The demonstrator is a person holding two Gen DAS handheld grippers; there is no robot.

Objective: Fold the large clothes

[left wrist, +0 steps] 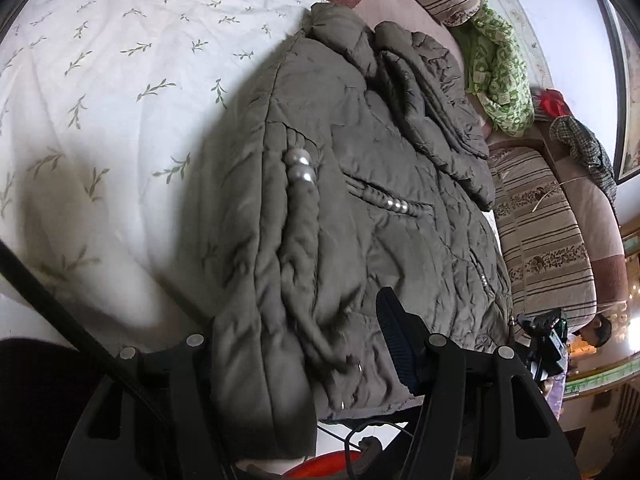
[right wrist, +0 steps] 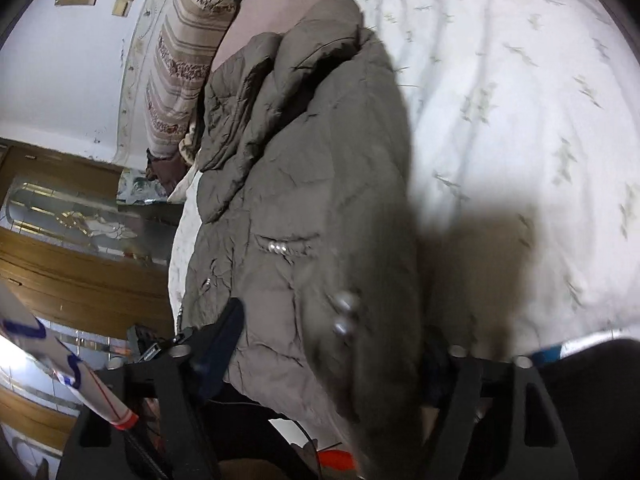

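jaws of the left gripper (left wrist: pixel 304 364) look clamped on the near hem of the olive-grey quilted puffer jacket with pearl trim (left wrist: pixel 360 200); the right gripper (right wrist: pixel 332 344) seems to pinch that hem too. it lies on the white leaf-print bedspread (left wrist: pixel 120 80). likely mid-fold: next, carry the hem toward the collar.
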